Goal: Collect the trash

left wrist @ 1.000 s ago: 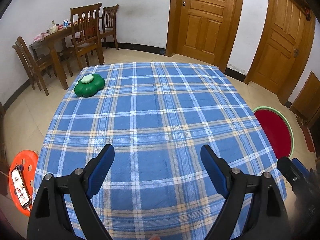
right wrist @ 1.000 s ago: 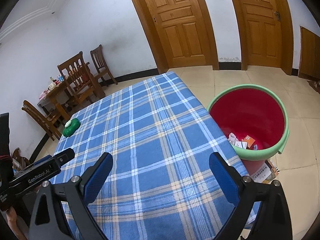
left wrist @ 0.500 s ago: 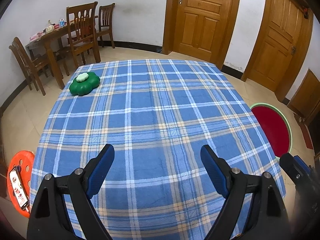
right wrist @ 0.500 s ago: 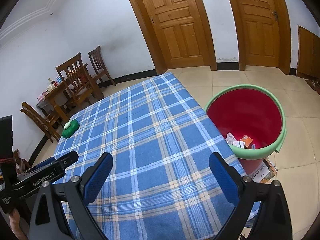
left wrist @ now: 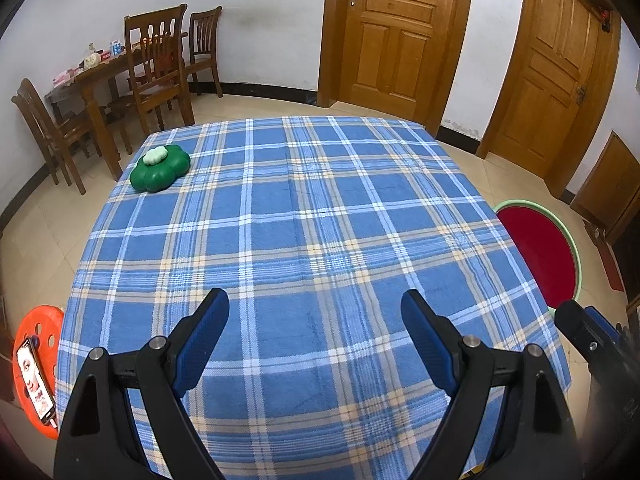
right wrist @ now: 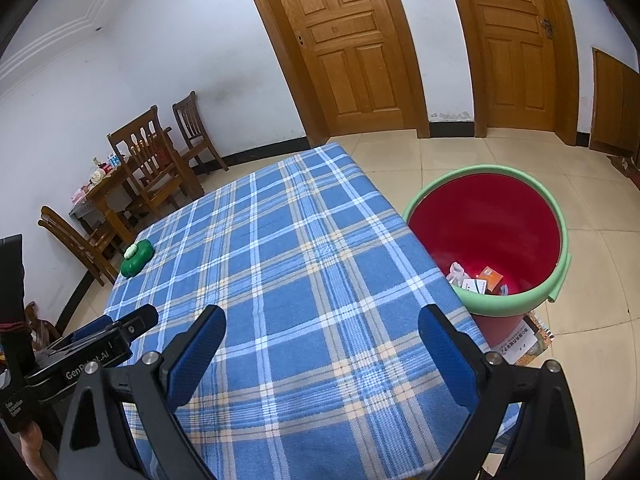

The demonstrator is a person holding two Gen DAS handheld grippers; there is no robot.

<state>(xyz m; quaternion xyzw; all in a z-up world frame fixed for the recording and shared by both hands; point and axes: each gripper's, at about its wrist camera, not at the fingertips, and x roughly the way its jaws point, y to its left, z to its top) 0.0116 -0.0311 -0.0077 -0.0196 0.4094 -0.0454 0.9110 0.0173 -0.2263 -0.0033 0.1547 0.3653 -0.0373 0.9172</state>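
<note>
A red bin with a green rim (right wrist: 486, 236) stands on the floor at the table's right side, with several pieces of trash (right wrist: 478, 280) at its bottom; it also shows in the left wrist view (left wrist: 540, 252). The table has a blue plaid cloth (left wrist: 304, 240) (right wrist: 288, 272). A green flower-shaped object (left wrist: 160, 168) with a pale top sits at the table's far left corner, also in the right wrist view (right wrist: 137, 258). My left gripper (left wrist: 316, 312) is open and empty above the near part of the table. My right gripper (right wrist: 320, 332) is open and empty above the table's near right.
Wooden chairs and a wooden table with small items (left wrist: 120, 80) stand at the far left. Two wooden doors (left wrist: 396, 36) are in the back wall. An orange stool with a phone (left wrist: 34, 372) is at the left. Papers (right wrist: 520, 344) lie beside the bin's base.
Both grippers have drawn back and risen a little from the table, so more of the cloth shows. Both stay open and empty.
</note>
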